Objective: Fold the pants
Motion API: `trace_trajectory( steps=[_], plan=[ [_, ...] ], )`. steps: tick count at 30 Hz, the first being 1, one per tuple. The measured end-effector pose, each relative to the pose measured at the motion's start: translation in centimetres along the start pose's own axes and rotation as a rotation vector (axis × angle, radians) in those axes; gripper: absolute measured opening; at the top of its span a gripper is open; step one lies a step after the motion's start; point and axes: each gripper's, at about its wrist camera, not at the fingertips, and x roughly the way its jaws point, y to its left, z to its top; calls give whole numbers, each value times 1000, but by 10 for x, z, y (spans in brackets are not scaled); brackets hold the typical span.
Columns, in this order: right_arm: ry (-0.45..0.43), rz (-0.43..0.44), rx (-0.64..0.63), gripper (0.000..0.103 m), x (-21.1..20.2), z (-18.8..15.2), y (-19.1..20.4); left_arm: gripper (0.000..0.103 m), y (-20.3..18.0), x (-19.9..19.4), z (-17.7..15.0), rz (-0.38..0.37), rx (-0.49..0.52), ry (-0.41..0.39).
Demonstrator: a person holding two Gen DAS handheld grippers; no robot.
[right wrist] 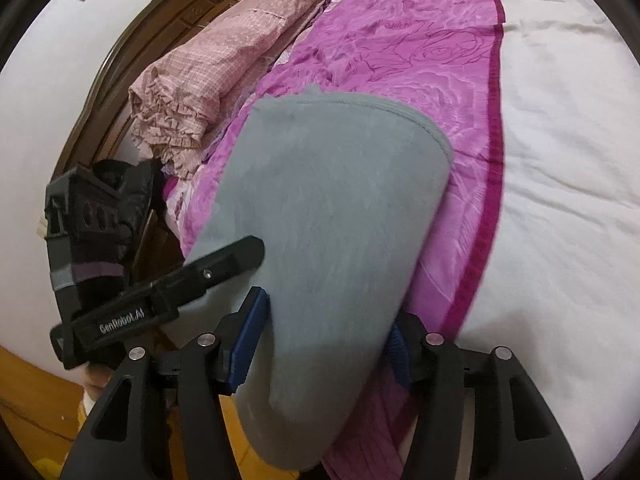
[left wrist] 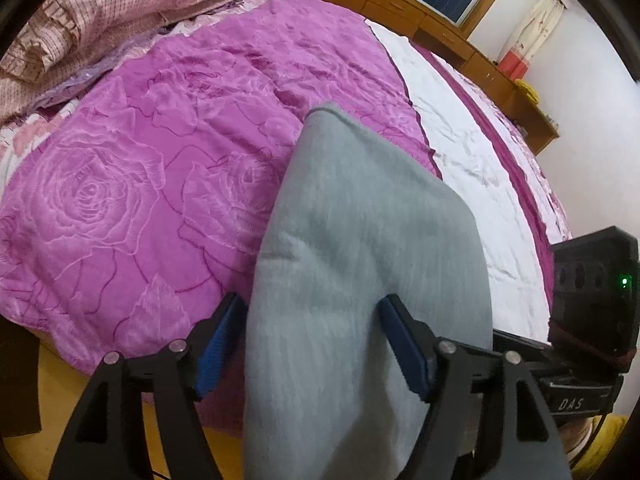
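Note:
The grey pants (left wrist: 352, 264) lie as a folded slab from the near edge of the bed out over the purple rose blanket (left wrist: 132, 184). My left gripper (left wrist: 312, 320) is shut on the pants, its blue pads pressed on either side of the thick fabric. In the right wrist view the pants (right wrist: 332, 216) fill the middle, and my right gripper (right wrist: 326, 320) is shut on them the same way. The left gripper's finger (right wrist: 224, 260) shows there, lying against the pants' left edge. The right gripper's body (left wrist: 592, 304) shows at the right of the left wrist view.
A white sheet (left wrist: 472, 168) covers the bed beyond the blanket. A pink checked quilt (right wrist: 216, 68) is piled near the wooden headboard (right wrist: 132, 60). Wooden cabinets (left wrist: 448, 36) run along the far wall under a window. Wooden floor (left wrist: 60, 384) lies below the bed edge.

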Motion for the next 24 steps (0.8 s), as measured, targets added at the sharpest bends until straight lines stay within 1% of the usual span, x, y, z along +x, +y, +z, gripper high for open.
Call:
trace_trajectory(
  steps=[5, 6, 8, 9, 10, 11, 14, 17, 21, 24],
  plan=[
    [-13, 10, -9, 50, 8, 5, 0, 77, 3, 6, 3, -30, -8, -1],
    [-16, 12, -13, 50, 9, 6, 0, 76, 3, 6, 4, -35, -4, -1],
    [-18, 16, -14, 50, 9, 8, 1, 70, 1, 6, 4, -52, 1, -3],
    [-20, 20, -15, 48, 9, 8, 2, 61, 1, 6, 4, -72, -2, -4],
    [-24, 22, -16, 41, 7, 8, 2, 59, 1, 5, 4, -85, -17, -3],
    [-26, 24, -18, 37, 5, 8, 1, 59, 1, 5, 4, -84, -23, -5],
    [-29, 57, 6, 28, -2, 9, -1, 55, -2, 1, 1, -79, -35, -19],
    [-40, 76, 1, 24, -11, 8, 4, 53, -8, -7, -3, -76, -39, -40],
    [-51, 75, -33, 24, -25, 4, 13, 52, -15, -15, -10, -89, -70, -50],
    [-57, 78, -43, 23, -37, 2, 14, 52, -22, -17, -14, -97, -74, -45]
  ],
)
